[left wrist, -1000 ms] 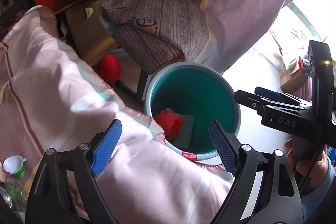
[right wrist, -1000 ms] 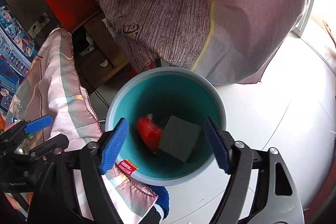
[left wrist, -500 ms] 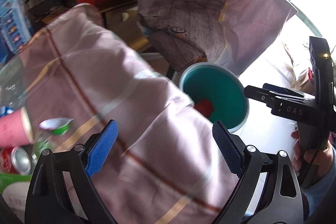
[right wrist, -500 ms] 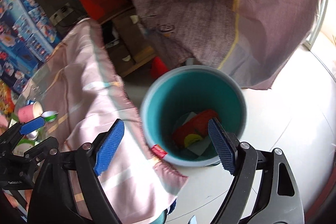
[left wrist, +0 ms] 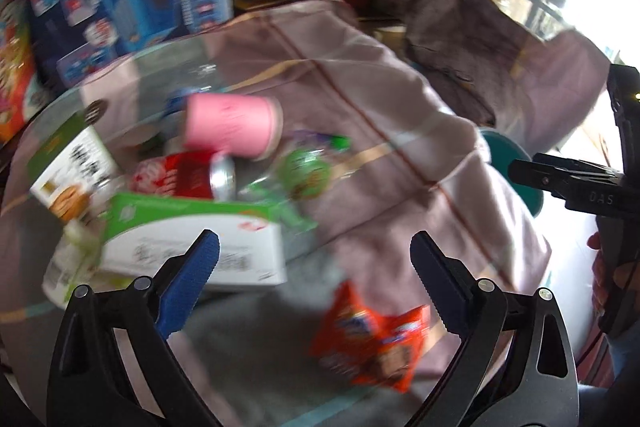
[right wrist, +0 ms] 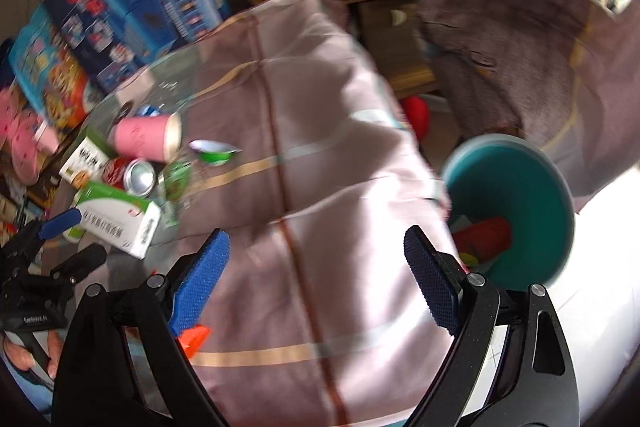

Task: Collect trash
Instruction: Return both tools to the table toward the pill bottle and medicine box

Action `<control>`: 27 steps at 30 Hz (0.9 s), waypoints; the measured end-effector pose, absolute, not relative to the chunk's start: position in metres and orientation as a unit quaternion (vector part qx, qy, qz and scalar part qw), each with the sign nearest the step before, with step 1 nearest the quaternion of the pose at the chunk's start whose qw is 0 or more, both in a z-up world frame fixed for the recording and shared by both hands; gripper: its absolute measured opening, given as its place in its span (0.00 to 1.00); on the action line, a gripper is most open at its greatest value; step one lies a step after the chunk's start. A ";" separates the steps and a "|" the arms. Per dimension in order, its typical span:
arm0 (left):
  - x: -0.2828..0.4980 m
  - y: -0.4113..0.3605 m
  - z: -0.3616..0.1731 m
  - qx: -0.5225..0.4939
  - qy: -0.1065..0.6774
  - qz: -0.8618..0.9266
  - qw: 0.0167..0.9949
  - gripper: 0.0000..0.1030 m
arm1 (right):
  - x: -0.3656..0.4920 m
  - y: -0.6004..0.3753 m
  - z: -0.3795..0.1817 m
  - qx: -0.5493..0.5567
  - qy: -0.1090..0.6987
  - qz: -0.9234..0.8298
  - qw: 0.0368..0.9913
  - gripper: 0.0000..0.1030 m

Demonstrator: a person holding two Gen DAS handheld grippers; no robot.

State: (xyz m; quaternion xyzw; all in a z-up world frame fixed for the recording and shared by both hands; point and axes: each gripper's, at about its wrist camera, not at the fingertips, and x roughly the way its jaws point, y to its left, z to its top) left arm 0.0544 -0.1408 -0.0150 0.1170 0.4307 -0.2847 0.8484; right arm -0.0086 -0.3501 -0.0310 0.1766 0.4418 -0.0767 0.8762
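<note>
Two hand-held grippers, left (left wrist: 314, 273) and right (right wrist: 316, 273), hovering wide apart and empty over the cloth-covered surface (right wrist: 320, 155). Lying clustered at the far left: pink cup (left wrist: 232, 126), red can (left wrist: 188, 175), green-white box (left wrist: 192, 243); orange snack packet (left wrist: 372, 343) resting near the left one. Sitting beyond the surface edge on the floor: teal bin (right wrist: 516, 203), holding red trash.

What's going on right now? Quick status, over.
Left gripper open, empty; right gripper open, empty. Trash waiting on table: pink cup, red can, snack bag. Bin clear, nothing blocking.
</note>
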 end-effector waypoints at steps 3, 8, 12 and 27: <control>0.065 -0.094 -0.017 0.104 0.433 -0.253 0.859 0.94 | 0.010 -0.306 -0.028 0.142 0.453 -0.045 0.879 0.83; 0.078 -0.024 -0.023 0.092 0.433 -0.212 0.871 0.94 | 0.037 -0.243 -0.030 0.088 0.473 -0.005 0.877 0.83; 0.090 0.028 -0.030 0.081 0.435 -0.182 0.878 0.94 | 0.056 -0.199 -0.033 0.052 0.486 0.023 0.872 0.83; 0.130 0.111 -0.067 0.051 0.463 -0.146 0.873 0.94 | 0.114 -0.084 -0.071 -0.064 0.524 0.050 0.848 0.83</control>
